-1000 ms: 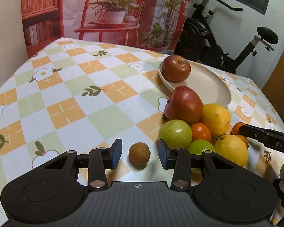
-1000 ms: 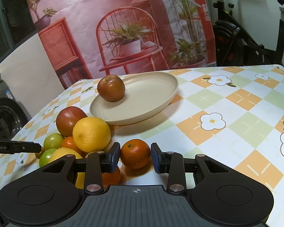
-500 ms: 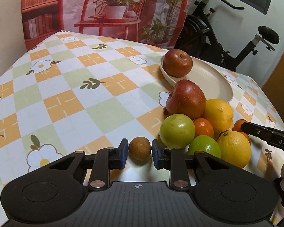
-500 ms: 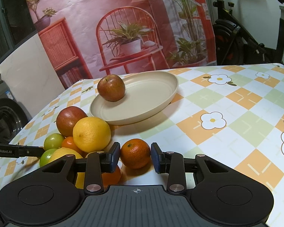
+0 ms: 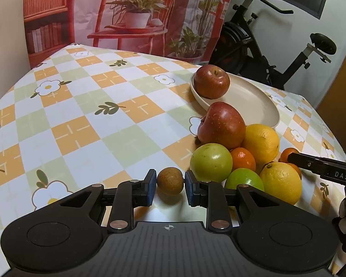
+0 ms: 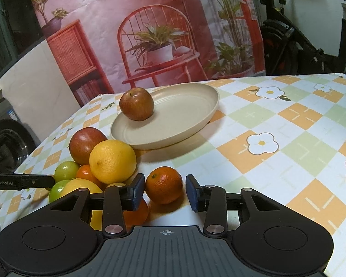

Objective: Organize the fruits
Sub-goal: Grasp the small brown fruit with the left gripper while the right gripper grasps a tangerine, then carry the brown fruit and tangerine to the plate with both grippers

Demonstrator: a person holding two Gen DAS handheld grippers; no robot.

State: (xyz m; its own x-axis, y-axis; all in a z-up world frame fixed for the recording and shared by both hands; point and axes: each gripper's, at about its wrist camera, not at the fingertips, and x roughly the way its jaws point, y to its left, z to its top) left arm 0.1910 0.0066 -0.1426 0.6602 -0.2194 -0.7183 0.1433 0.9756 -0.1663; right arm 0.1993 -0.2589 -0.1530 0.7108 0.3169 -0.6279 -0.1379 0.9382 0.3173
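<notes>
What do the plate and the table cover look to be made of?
Plate: matte beige, probably plastic or fibre composite; no glaze shine, thin rolled rim. Table cover: probably printed vinyl or oilcloth; smooth, faint sheen, lies flat, no weave visible.

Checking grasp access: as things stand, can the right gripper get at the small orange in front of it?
Probably yes. The right gripper already straddles the small orange, jaws just opening, gaps both sides; nothing blocks it.

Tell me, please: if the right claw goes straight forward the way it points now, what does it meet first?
Most likely the mandarin sitting between the fingers of the right claw, which have just been opening. Beyond it lies bare tablecloth; depth is uncertain.
</notes>
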